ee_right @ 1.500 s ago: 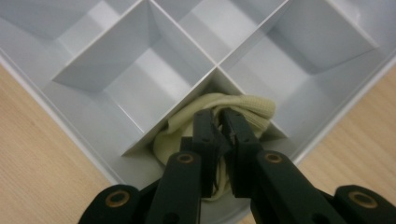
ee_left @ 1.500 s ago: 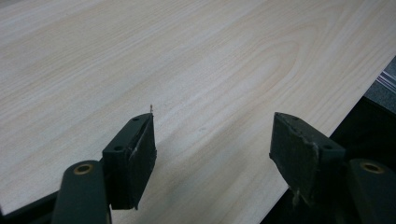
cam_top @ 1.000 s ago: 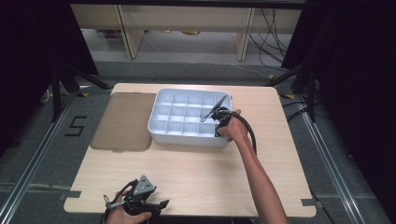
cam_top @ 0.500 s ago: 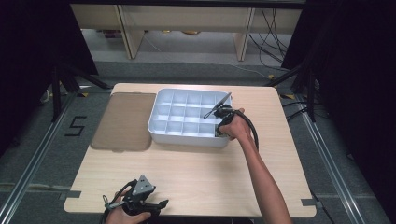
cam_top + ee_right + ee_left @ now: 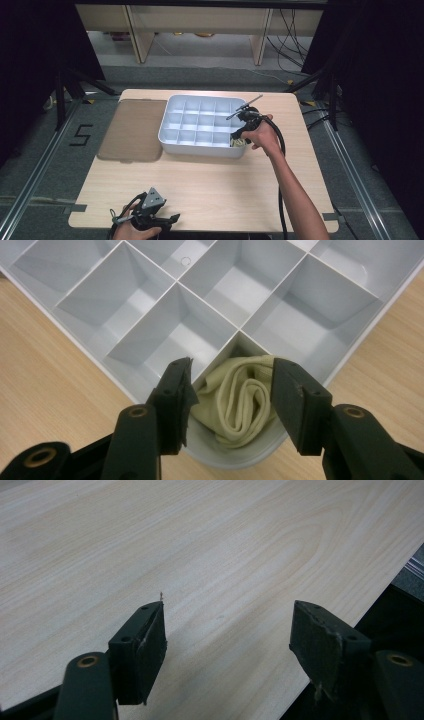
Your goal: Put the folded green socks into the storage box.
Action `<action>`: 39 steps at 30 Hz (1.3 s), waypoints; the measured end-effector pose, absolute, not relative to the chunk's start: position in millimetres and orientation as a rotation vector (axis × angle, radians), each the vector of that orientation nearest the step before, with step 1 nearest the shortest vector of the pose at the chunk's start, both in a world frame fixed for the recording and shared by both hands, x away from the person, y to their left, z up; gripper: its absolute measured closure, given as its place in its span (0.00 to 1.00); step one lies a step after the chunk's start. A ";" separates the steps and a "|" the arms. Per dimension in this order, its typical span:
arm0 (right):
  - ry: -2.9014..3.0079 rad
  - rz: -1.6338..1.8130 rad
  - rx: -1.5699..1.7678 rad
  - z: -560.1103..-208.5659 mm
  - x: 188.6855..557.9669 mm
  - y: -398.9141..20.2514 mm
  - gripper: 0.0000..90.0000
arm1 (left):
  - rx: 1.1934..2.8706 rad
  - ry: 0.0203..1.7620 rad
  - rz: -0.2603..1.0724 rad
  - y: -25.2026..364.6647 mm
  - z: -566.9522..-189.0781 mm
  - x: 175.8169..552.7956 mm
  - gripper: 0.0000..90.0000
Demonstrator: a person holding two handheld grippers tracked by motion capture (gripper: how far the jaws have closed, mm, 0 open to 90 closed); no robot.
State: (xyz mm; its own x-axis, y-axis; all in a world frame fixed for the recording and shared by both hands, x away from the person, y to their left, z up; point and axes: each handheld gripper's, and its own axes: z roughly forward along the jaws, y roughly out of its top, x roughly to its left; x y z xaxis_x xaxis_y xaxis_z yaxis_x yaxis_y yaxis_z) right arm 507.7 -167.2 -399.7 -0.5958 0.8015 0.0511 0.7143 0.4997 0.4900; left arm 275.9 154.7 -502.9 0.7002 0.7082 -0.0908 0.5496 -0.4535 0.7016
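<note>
Your right gripper (image 5: 231,390) is hanging with its jaws just spread apart, seemingly clear of the rolled pale-yellow cloth (image 5: 240,402) lying in the near right corner compartment of the white plastic divided tray (image 5: 200,120). Your left gripper (image 5: 227,640) is idling wide open over the light wooden table (image 5: 210,545).

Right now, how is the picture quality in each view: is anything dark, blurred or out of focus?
High view: the table is evenly lit, the surroundings fall nearly black, and the tray looks slightly soft. Left gripper view: the wood grain is sharp and the near jaws are a little soft. Right gripper view: the cloth is clear, with soft shadows in the compartments.
</note>
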 end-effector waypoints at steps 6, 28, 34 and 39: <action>2.554 0.768 1.332 -395.1 495.7 -168.1 0.48 | 2.164 0.983 0.253 154.6 -503.6 275.1 0.33; 2.484 1.016 1.199 -393.1 438.1 -183.4 0.27 | 2.161 0.984 0.278 157.9 -504.1 278.2 0.32; 2.482 1.063 1.155 -397.2 425.4 -185.1 0.26 | 2.161 0.983 0.291 158.7 -504.2 278.8 0.31; 2.476 1.100 1.170 -402.6 416.9 -186.6 0.24 | 2.162 0.991 0.294 158.7 -504.3 279.2 0.29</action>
